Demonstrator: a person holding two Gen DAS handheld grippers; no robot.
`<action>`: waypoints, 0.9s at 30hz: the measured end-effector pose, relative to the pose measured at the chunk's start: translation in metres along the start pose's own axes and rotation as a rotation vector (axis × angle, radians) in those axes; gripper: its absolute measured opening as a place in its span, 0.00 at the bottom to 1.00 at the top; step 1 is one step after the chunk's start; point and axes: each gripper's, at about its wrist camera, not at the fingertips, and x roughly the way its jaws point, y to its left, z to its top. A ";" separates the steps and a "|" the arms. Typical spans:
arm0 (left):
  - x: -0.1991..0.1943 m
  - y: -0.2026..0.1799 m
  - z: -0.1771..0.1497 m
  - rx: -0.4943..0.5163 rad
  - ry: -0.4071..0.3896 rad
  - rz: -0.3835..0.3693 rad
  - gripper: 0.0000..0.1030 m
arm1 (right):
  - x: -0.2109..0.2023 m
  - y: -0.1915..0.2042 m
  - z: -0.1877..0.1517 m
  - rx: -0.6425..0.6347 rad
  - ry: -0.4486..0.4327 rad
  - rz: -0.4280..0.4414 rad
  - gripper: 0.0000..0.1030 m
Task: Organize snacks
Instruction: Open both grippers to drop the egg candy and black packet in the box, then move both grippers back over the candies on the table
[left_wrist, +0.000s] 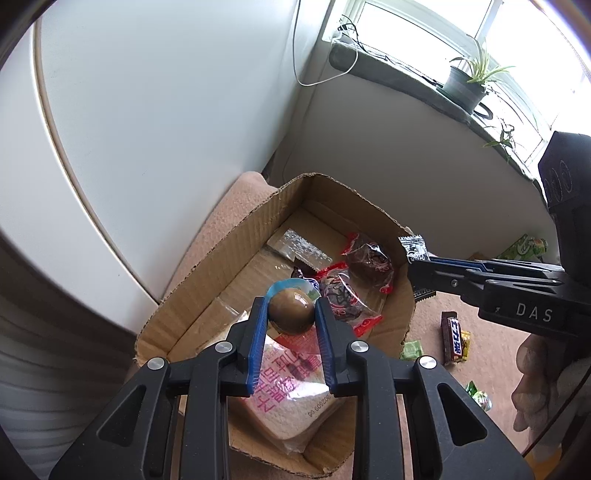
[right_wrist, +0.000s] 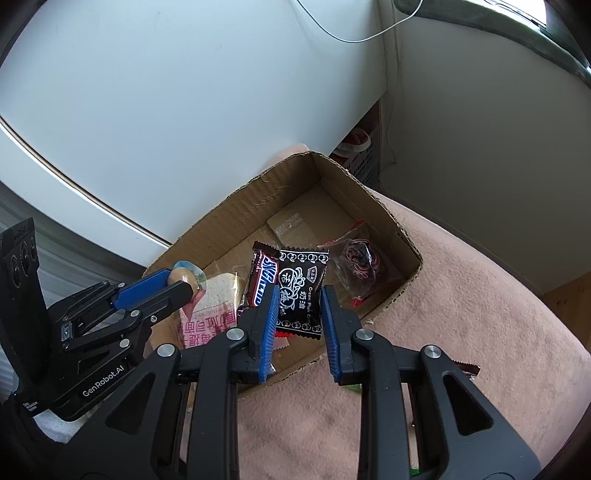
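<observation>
Blue-padded fingers of the left tool sit nearest the lens, clenched on a brown, glossy egg-shaped snack in a clear wrapper with a blue edge. It hangs over the open cardboard box, above a pink-printed bread packet lying in the box at 6 o'clock.

At 3 o'clock in the left view the right tool reaches in with its fingers pressed on a black-and-white plum candy packet at the box's rim. Seen from the right wrist, that packet stands upright between the blue pads, in front of a Snickers bar inside the box.

Deeper in the box, toward 12 o'clock, lie two dark snacks in clear red-edged wrappers and a silvery sachet.

Outside the box at 4 o'clock, on the pinkish cloth the box rests on, lie a second chocolate bar and small green-wrapped sweets, well apart from the box.
</observation>
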 end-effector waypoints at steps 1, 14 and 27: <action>0.000 0.001 0.001 -0.002 0.003 -0.004 0.24 | 0.000 0.000 0.001 -0.001 -0.002 -0.007 0.32; 0.000 0.002 0.003 -0.018 0.010 0.016 0.45 | -0.020 -0.016 -0.005 0.038 -0.036 -0.026 0.63; -0.008 -0.029 -0.003 0.016 0.003 -0.021 0.45 | -0.066 -0.059 -0.042 0.106 -0.058 -0.076 0.63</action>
